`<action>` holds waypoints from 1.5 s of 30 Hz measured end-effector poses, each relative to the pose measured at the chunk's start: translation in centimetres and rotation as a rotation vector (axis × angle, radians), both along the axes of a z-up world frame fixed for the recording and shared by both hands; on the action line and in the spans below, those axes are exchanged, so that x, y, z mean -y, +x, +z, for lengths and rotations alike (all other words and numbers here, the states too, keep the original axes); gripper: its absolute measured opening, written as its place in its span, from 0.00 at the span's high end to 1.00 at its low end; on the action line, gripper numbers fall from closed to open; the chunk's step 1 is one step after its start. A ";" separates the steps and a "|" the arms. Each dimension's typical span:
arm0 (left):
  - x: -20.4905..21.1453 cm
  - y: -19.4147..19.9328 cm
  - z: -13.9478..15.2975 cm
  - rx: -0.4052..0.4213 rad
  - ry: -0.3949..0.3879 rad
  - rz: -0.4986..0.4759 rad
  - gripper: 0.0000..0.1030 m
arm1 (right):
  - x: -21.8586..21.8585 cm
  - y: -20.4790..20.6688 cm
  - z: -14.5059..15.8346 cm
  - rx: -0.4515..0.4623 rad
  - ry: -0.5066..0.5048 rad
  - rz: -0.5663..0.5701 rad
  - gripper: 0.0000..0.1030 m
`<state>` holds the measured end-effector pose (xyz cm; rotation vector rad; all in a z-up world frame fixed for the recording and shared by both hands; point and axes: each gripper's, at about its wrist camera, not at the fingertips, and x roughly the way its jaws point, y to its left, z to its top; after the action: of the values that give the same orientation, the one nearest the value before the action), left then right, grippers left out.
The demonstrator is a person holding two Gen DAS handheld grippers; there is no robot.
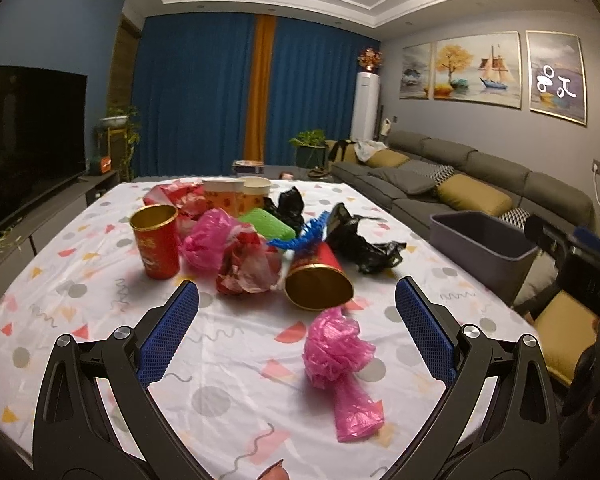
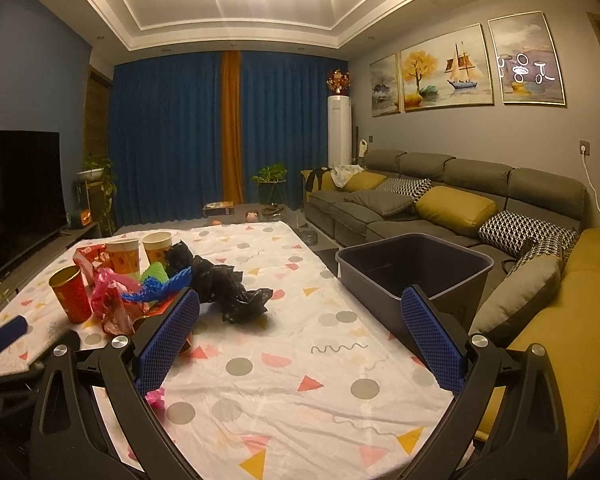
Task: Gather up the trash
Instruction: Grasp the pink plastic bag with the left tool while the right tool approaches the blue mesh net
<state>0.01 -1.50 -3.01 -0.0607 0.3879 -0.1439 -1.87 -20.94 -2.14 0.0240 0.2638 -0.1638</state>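
Observation:
Trash lies in a pile on the patterned tablecloth (image 1: 100,240). A pink plastic bag (image 1: 340,356) rests closest, between the fingers of my open left gripper (image 1: 296,300), which hovers above the table with nothing held. Beyond it are a tipped red and gold can (image 1: 318,280), an upright red cup (image 1: 156,242), crumpled red wrap (image 1: 246,266), another pink bag (image 1: 208,242), a green sponge (image 1: 266,224) and a black bag (image 1: 360,240). My right gripper (image 2: 300,308) is open over bare cloth, with the black bag (image 2: 228,288) just ahead on the left. A grey bin (image 2: 416,276) stands at the table's right edge.
Two paper cups (image 2: 140,254) and red packaging stand at the far side of the pile. A grey sofa (image 2: 440,200) with yellow cushions runs along the right. A television (image 1: 28,136) is on the left. The other gripper's body (image 1: 580,256) shows at the right of the left wrist view.

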 end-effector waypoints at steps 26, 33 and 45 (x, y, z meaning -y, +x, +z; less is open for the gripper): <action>1.6 5.5 -5.3 -0.214 0.022 -0.092 0.72 | -0.8 3.7 -3.1 -0.088 0.036 0.111 0.27; 0.6 5.2 -4.4 -0.192 -0.016 -0.078 0.84 | -2.0 5.6 -3.8 -0.126 0.039 0.179 0.44; -5.4 5.0 -0.4 -0.081 -0.046 0.087 0.84 | -7.5 10.2 -3.9 -0.156 0.023 0.319 0.51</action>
<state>5.04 3.87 -3.44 -0.1294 0.4620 -0.0644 8.38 -13.42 -6.07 -0.0079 0.4208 0.1556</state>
